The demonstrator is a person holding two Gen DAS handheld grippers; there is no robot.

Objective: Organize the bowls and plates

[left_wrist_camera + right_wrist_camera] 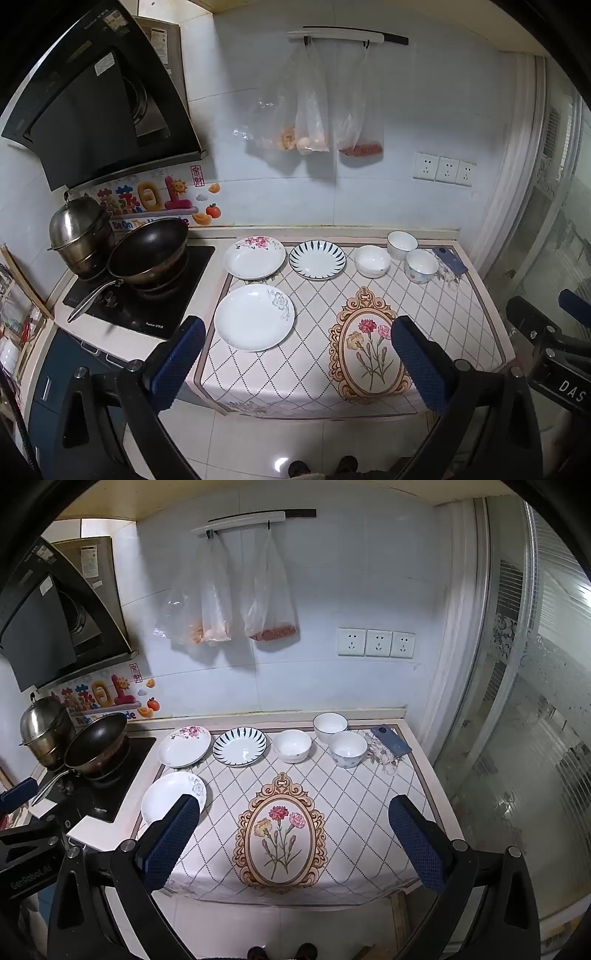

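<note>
Left tongs [297,363] and right tongs [295,843] both spread apart, holding nothing. Three round ceramic plates [255,316] and three white ceramic bowls [372,260] sit separate on the patterned desk [461,314].

The other gripper's black body [561,373] says "DAS" in white letters. Seen from the right side, the left one's body [29,871] says "GenRobot.AI". The bright wall sticker [147,206] has big Chinese letters and "Be On The", partly hidden by the wok [147,251].

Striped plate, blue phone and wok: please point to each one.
striped plate [317,259], left wrist view, white centre.
blue phone [390,740], right wrist view, middle of its back.
wok [147,245], left wrist view, dark inside.
</note>
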